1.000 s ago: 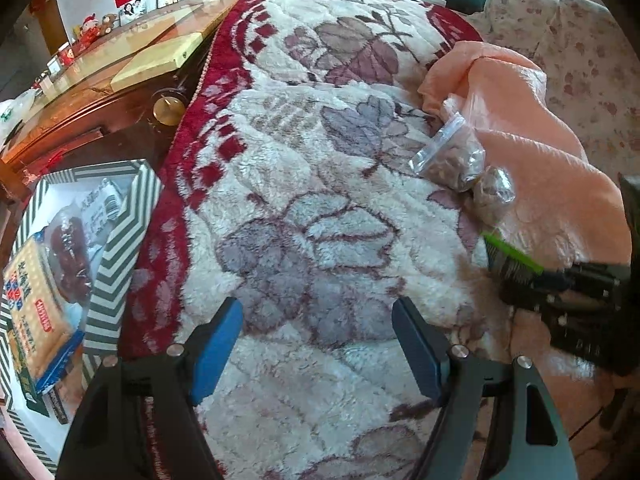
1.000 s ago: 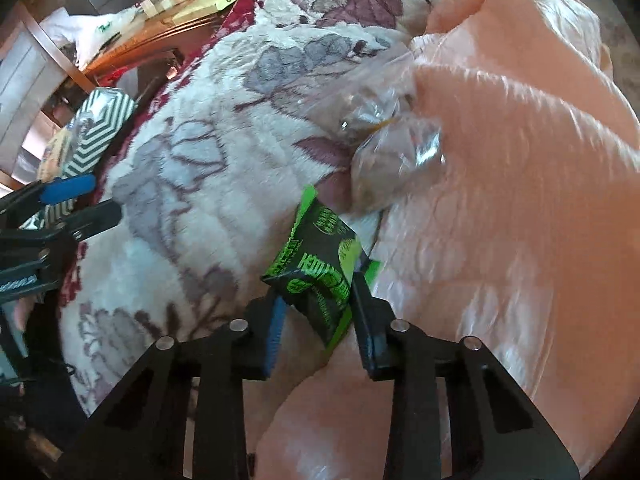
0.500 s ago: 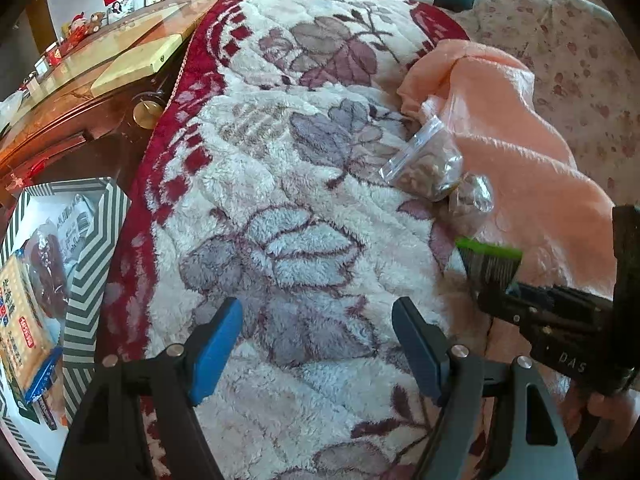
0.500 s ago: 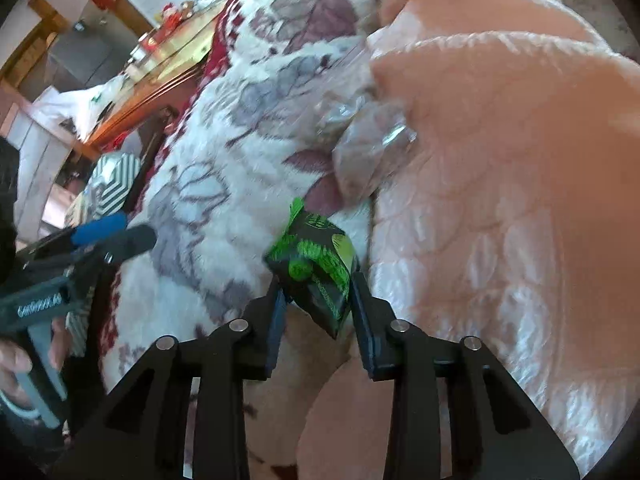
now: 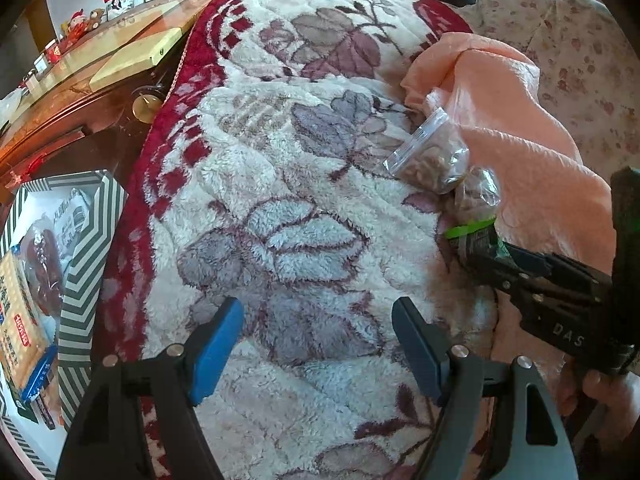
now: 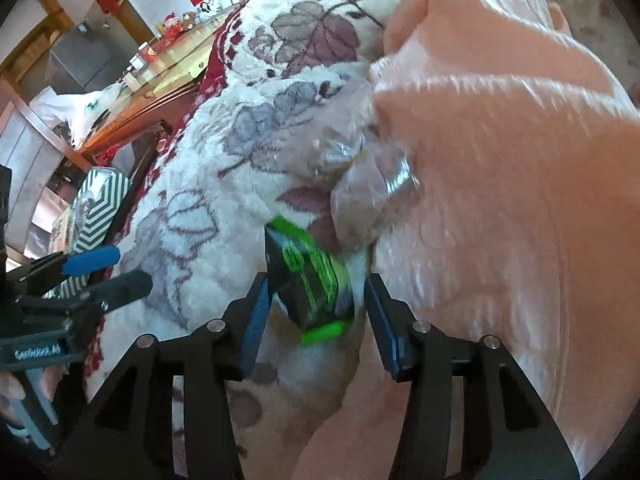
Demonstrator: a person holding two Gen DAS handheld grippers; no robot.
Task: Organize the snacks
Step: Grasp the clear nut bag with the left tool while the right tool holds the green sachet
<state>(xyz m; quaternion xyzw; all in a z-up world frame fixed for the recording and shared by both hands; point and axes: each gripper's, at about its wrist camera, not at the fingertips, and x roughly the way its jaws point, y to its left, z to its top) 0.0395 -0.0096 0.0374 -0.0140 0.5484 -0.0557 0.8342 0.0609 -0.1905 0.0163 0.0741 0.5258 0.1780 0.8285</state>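
We see a black-and-green snack packet (image 6: 310,280) tilted on the white floral blanket, blurred. Just beyond it lie two clear bags of brownish snacks (image 5: 434,156) — touching each other, at the blanket's edge. Far left, a striped box (image 5: 86,248) holds a biscuit packet (image 5: 20,312) and other packs.

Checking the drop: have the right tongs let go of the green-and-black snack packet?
Released: right tongs have just been opening; green-and-black snack packet sits loose between them.
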